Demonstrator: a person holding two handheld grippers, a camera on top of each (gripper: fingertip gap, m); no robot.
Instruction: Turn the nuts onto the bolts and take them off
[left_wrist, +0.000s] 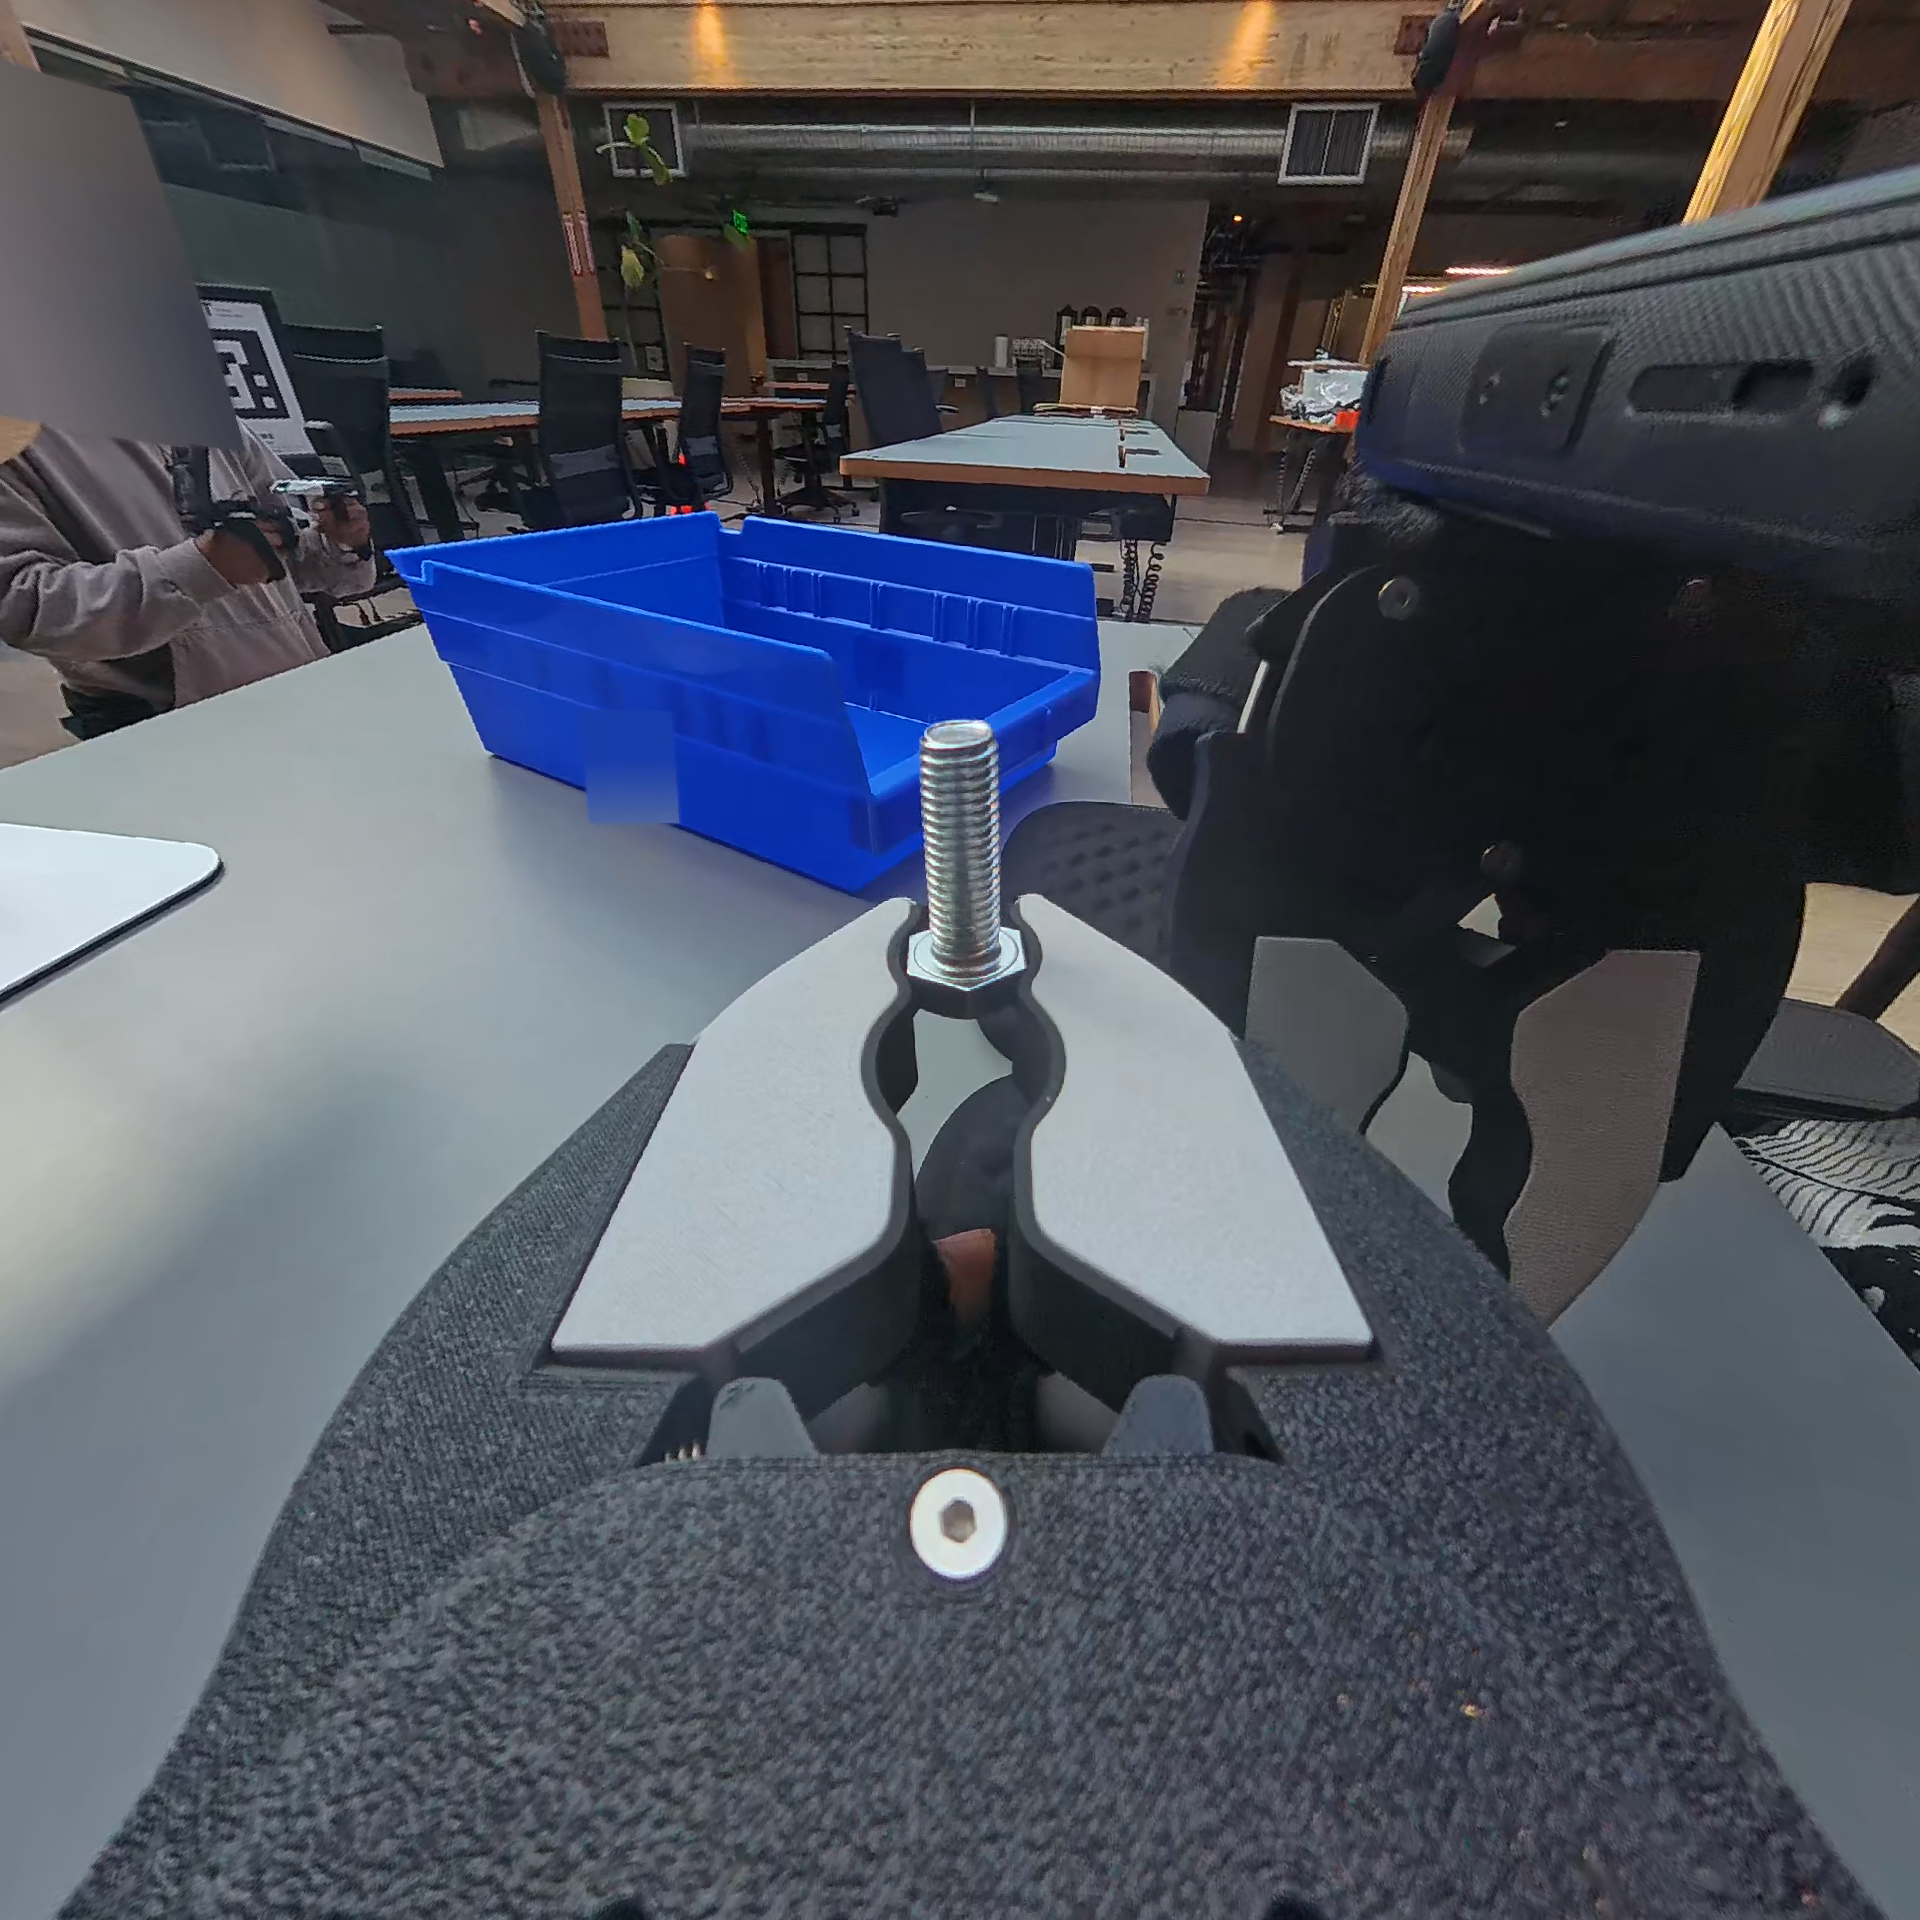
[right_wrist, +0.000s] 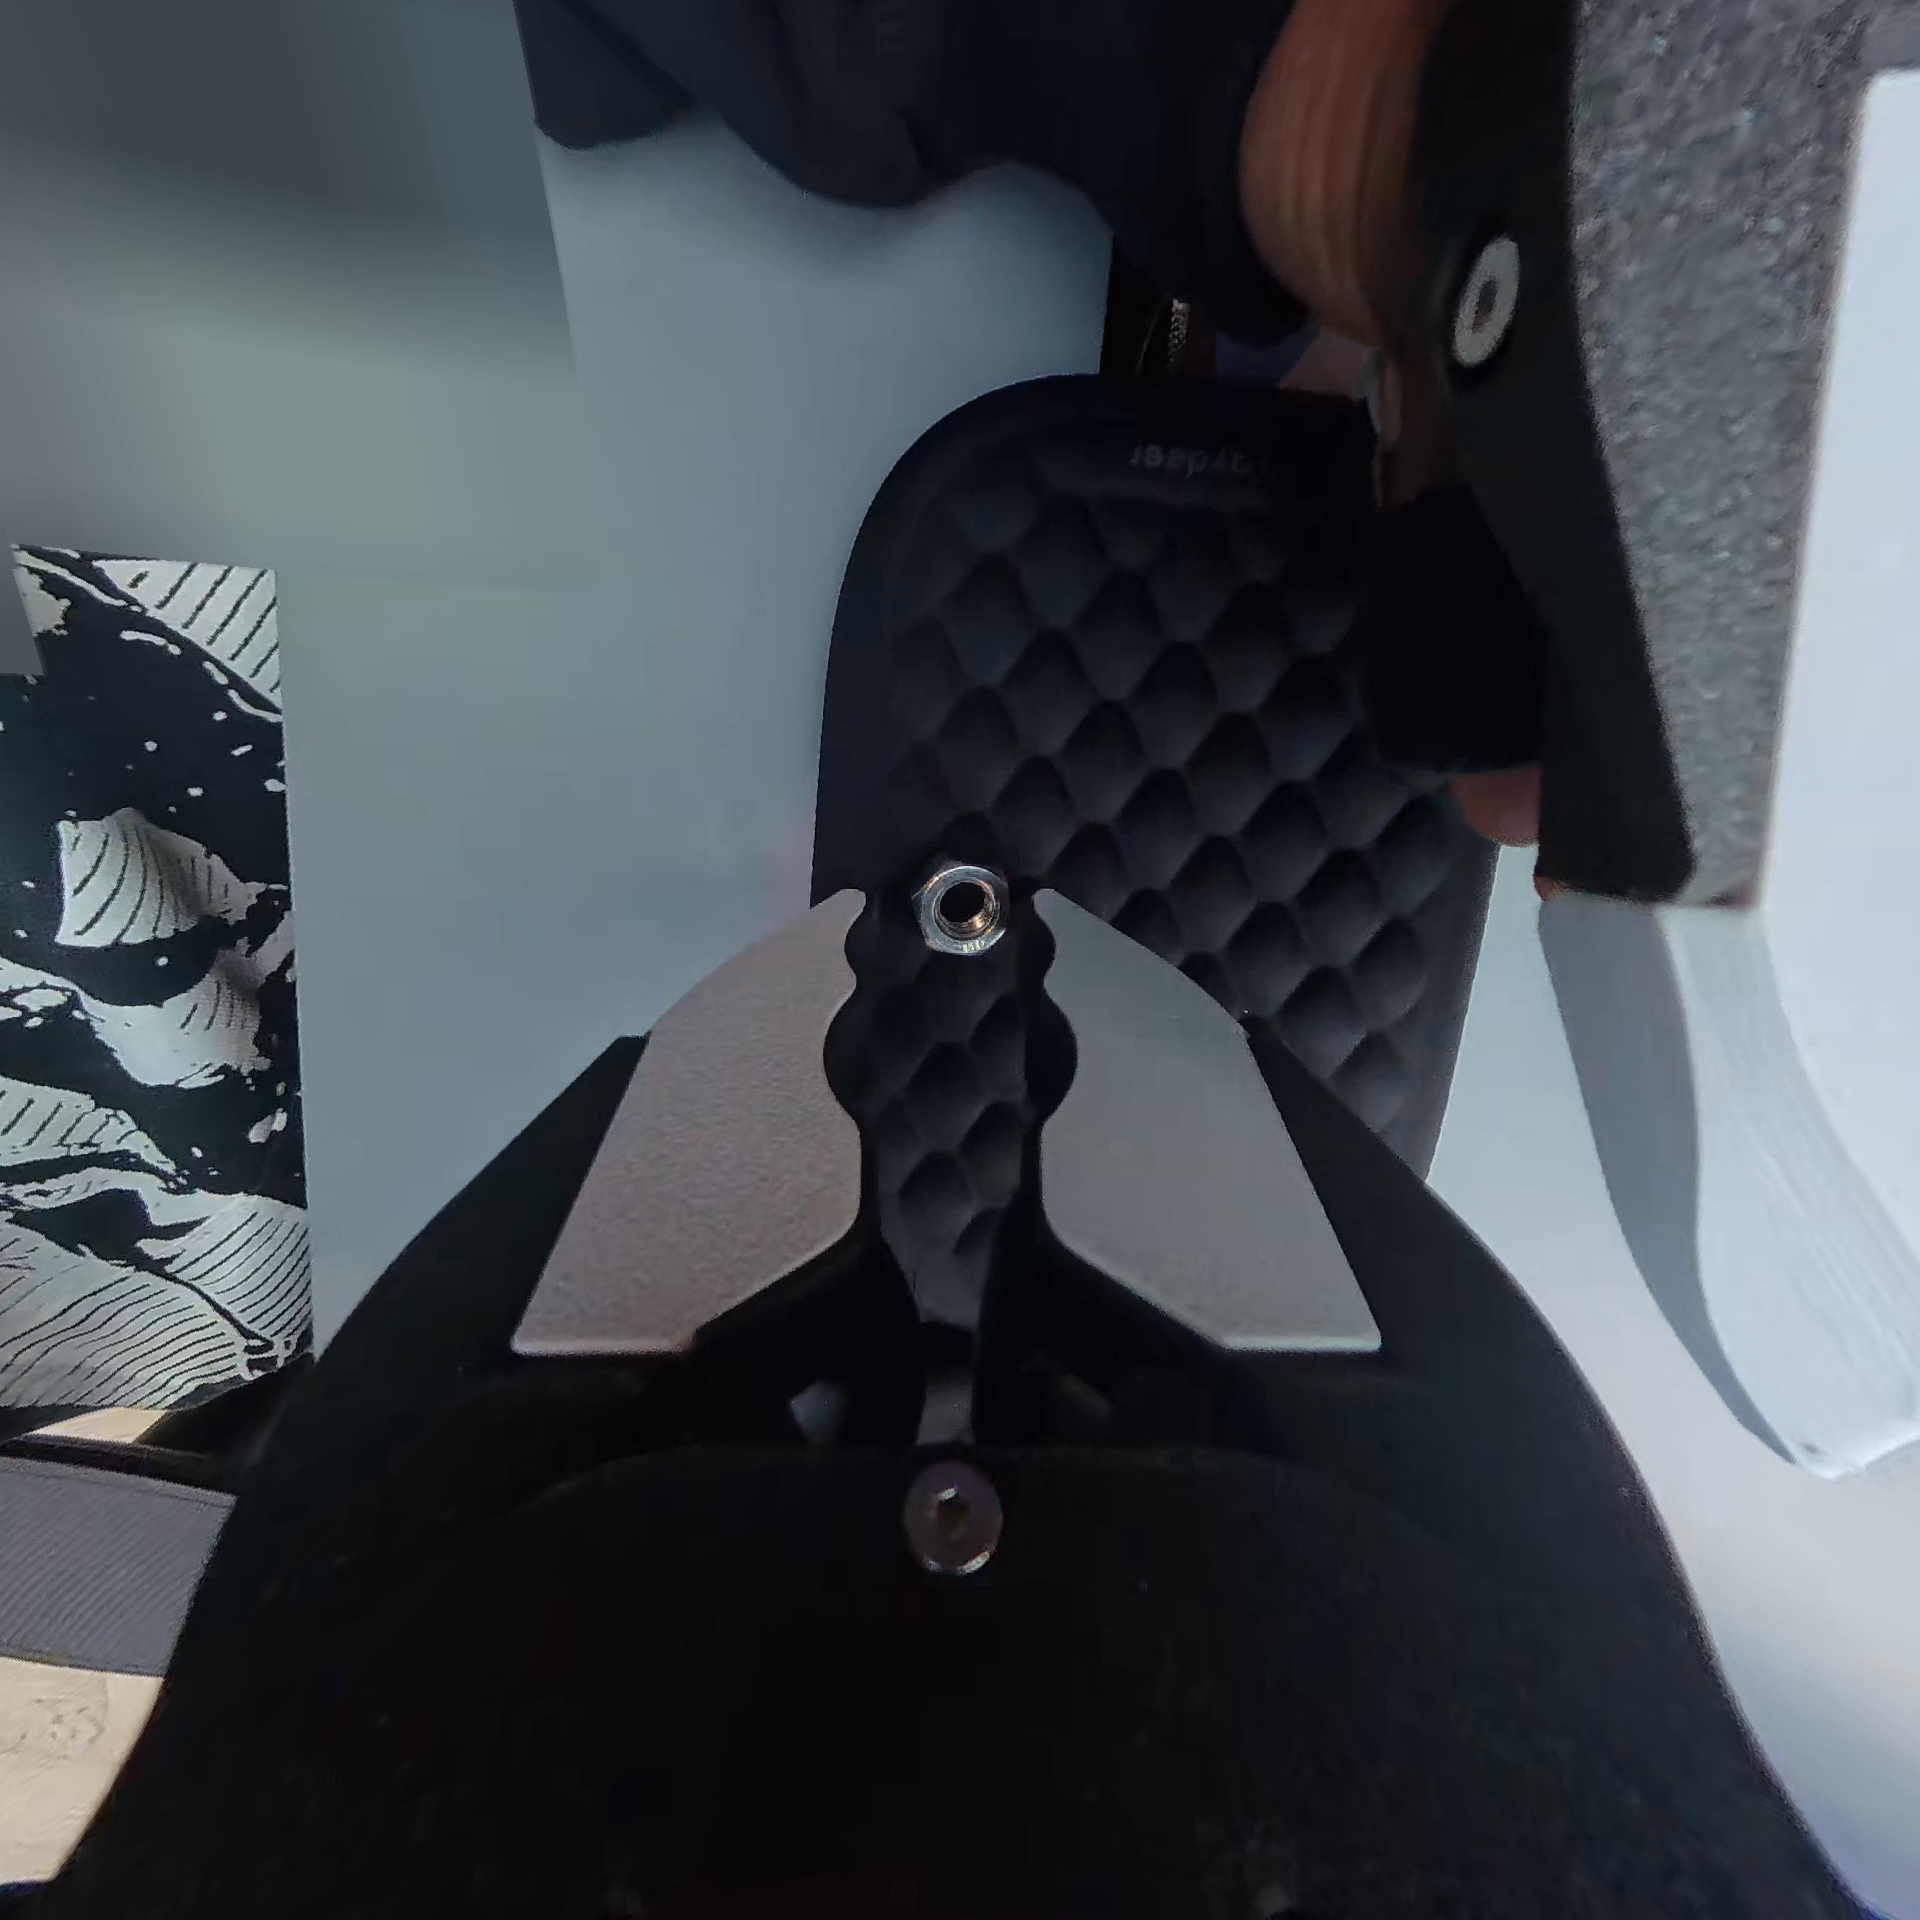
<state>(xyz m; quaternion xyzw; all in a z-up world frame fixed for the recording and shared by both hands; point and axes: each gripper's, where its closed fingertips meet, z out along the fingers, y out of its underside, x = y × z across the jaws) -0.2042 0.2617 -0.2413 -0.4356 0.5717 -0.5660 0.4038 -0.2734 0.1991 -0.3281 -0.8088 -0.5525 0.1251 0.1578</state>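
the bolt (left_wrist: 961, 844) stood upright, threads up, its hex head clamped between the tips of your left gripper (left_wrist: 964, 971) above the grey table (left_wrist: 312, 1039). your right gripper (right_wrist: 956, 914) was pinched on a nut (right_wrist: 954, 911), bore facing the camera, over a black quilted pad (right_wrist: 1143, 707) (bolt and nut were apart). a blue bin (left_wrist: 748, 686) sat beyond the bolt.

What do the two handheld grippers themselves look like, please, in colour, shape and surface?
The left gripper has a black, coarse-textured body with a silver hex-socket screw, and two curved fingers faced with flat grey plates and edged in wavy black rubber. The right gripper is built the same way: grey-plated fingers, scalloped black inner edges, a dark screw at its base. No cables show.
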